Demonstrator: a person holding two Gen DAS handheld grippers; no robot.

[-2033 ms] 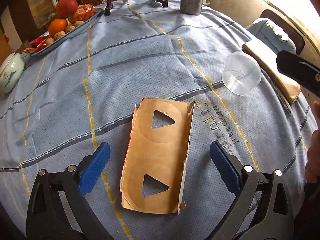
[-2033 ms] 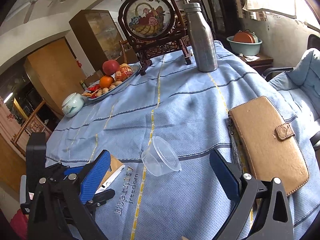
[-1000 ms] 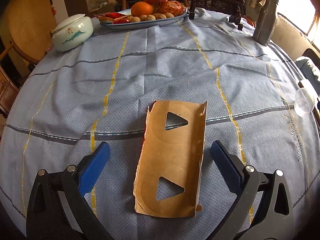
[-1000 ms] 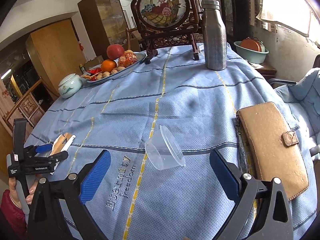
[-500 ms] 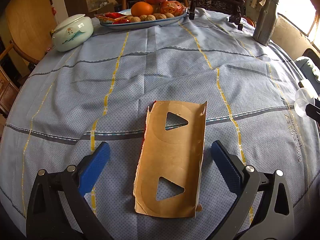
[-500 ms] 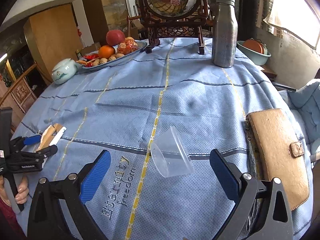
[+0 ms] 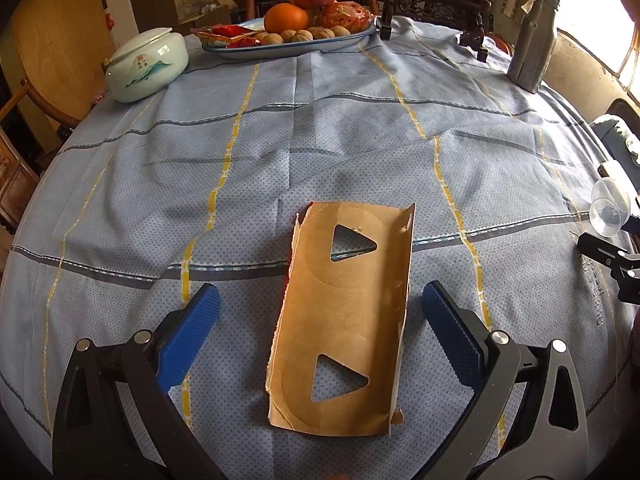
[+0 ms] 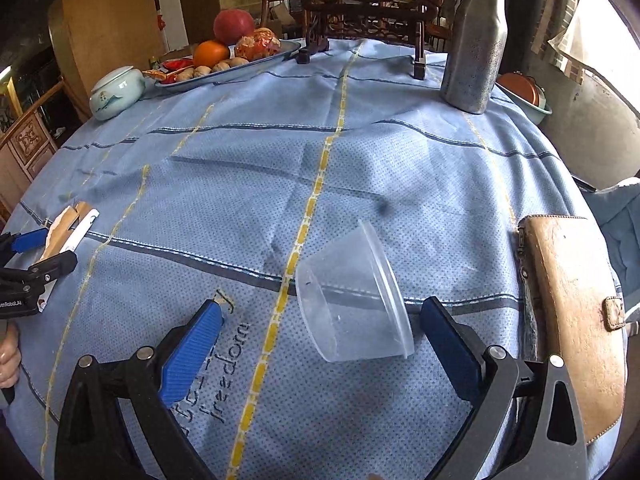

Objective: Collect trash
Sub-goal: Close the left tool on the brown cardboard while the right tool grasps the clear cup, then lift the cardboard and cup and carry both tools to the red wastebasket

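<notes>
Clear plastic fills the gap ahead of our right tool: the cup lies on its side between the wide-open fingers, untouched, where a second ago it lay well ahead, so we judge the approach nearly done and the squeeze next. Our left tool, also spread wide and holding nothing, sits as before with the torn brown cardboard flat on the table between its fingers. Just right of the right tool lies a tan wallet, close enough to snag. The steel bottle, fruit tray and lidded jar stand well ahead.
</notes>
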